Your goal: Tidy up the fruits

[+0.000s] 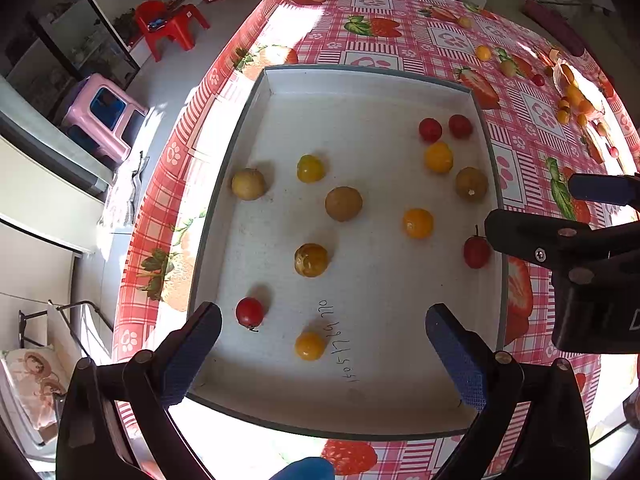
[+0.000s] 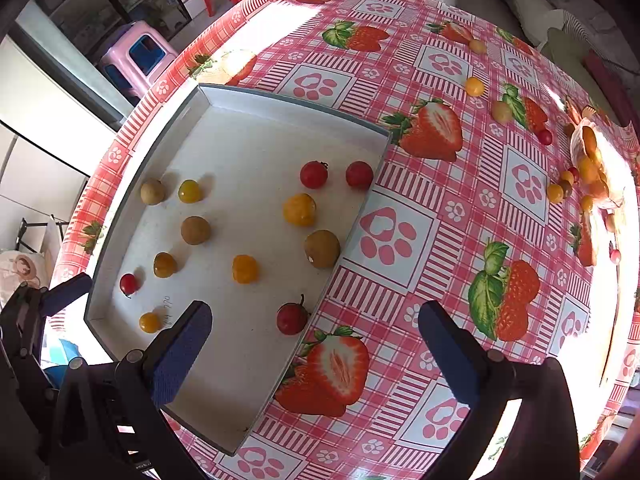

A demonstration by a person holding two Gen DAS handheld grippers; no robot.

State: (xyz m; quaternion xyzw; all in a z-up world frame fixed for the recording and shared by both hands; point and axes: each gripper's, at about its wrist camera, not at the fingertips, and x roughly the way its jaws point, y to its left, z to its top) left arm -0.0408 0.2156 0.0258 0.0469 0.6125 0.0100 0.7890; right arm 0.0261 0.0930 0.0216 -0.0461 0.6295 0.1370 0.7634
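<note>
A white tray with a grey rim lies on the strawberry-print tablecloth. Several small fruits are scattered in it: red, yellow and brownish ones. My left gripper hovers open over the tray's near end, with a red tomato and a yellow fruit lying below the gap. My right gripper is open above the tray's right wall, with nothing between its fingers. A stemmed red tomato rests in the tray beneath it. The right gripper shows at the right edge of the left wrist view.
Loose fruits lie on the cloth beyond the tray: a yellow one, a pale one and a red one. A heap of fruits in a clear bag sits at the far right. Left of the table edge stand a pink stool and a red one.
</note>
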